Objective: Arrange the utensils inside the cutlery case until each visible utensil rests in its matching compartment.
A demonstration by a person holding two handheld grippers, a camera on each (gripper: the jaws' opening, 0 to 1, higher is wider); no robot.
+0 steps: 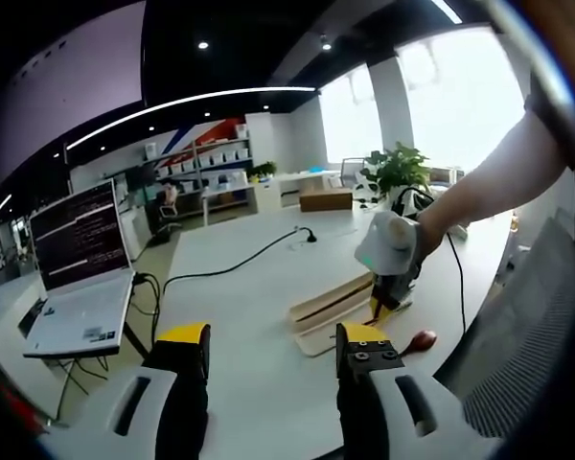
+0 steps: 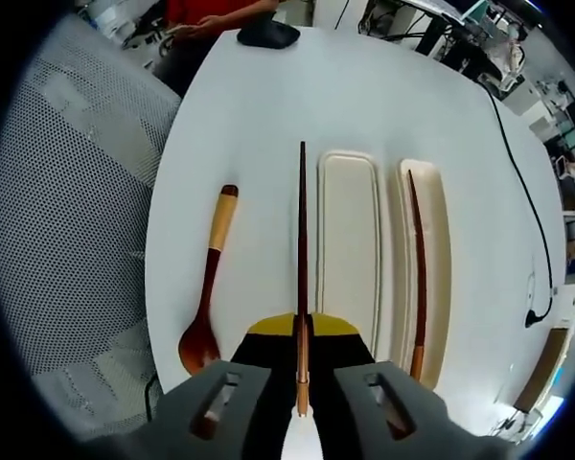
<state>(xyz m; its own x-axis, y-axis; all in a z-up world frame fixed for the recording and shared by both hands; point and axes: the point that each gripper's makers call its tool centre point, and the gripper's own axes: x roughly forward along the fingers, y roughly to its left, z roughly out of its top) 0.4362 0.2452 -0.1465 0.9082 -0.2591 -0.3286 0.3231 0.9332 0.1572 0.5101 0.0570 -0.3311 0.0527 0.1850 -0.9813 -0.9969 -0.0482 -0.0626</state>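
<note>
1. My right gripper (image 2: 302,369) has its jaws closed on one chopstick (image 2: 302,259), pinched near the thick end, with the thin tip pointing away over the white table (image 2: 364,86).
2. The held chopstick hangs just left of the cutlery case (image 2: 381,249) in the right gripper view, running roughly parallel to its compartments.
3. The case's near compartment (image 2: 350,240) looks bare; the far compartment (image 2: 439,259) already holds the second chopstick (image 2: 417,268), lying lengthwise.
4. The wooden spoon (image 2: 209,287) lies on the table left of the held stick, outside the case, with its bowl toward me and its pale handle end away.
5. My left gripper (image 1: 273,359) has its jaws wide apart with nothing between them, hovering well back from the case (image 1: 331,307).
6. In the left gripper view I see the right gripper (image 1: 391,259) and the person's hand above the case end, with the spoon bowl (image 1: 422,339) just beside it.
7. Handling guess: the chopstick is light, stiff, thin and glossy (likely to roll or pivot in the jaws), so an end grip risks swing.
8. Spoon judgement: it is light and rigid; I'd take it mid-handle, where the neck is narrow.
9. The chopstick probably belongs with its mate; I can't tell the compartment's fit.
</note>
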